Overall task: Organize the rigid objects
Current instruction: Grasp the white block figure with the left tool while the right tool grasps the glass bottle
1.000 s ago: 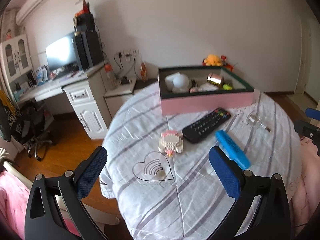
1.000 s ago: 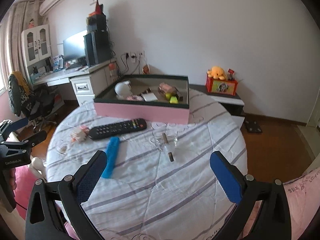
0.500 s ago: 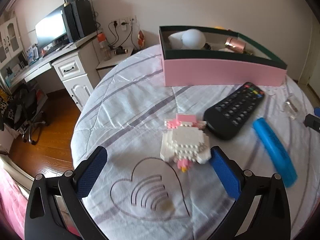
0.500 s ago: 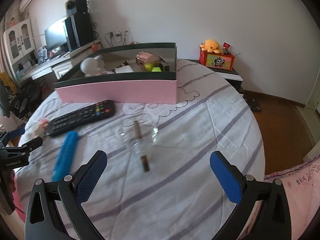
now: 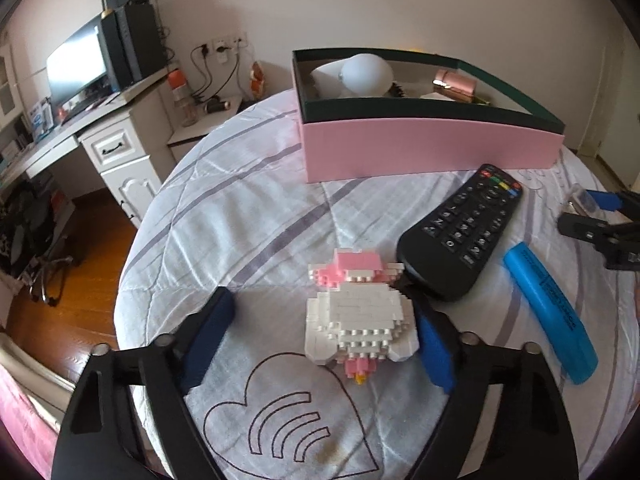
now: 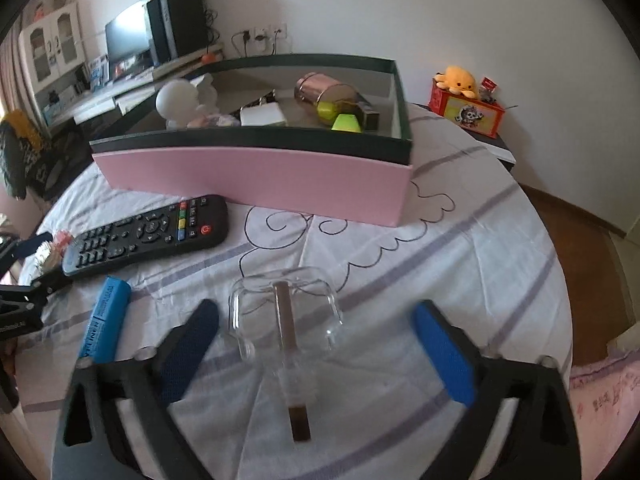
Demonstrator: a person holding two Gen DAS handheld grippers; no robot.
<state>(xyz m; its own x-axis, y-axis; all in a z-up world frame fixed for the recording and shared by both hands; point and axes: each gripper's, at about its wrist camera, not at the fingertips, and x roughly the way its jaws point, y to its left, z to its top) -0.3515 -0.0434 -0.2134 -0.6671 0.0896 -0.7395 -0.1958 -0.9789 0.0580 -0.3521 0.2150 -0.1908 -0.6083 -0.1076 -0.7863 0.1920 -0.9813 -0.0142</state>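
Observation:
A white and pink brick figure (image 5: 360, 316) lies on the round table's striped cloth (image 5: 240, 216). My left gripper (image 5: 320, 336) is open around it; the right pad (image 5: 434, 344) touches its side, the left pad stands apart. A clear glass piece with a brown stick (image 6: 286, 320) lies between the open fingers of my right gripper (image 6: 316, 344). A black remote (image 5: 460, 232) and a blue marker (image 5: 548, 312) lie between the two; they also show in the right wrist view, remote (image 6: 148, 236) and marker (image 6: 105, 316). The pink box (image 6: 256, 172) stands behind.
The pink box (image 5: 432, 152) holds a white figure (image 6: 178, 102), a copper can (image 6: 324, 92), yellow-green pieces and a white card. A desk with a monitor (image 5: 76, 68) stands at the left. A red box with an orange plush (image 6: 466, 104) sits at the right.
Both grippers have moved down and forward. The left one now straddles the brick figure and has narrowed. The right one now straddles the glass piece.

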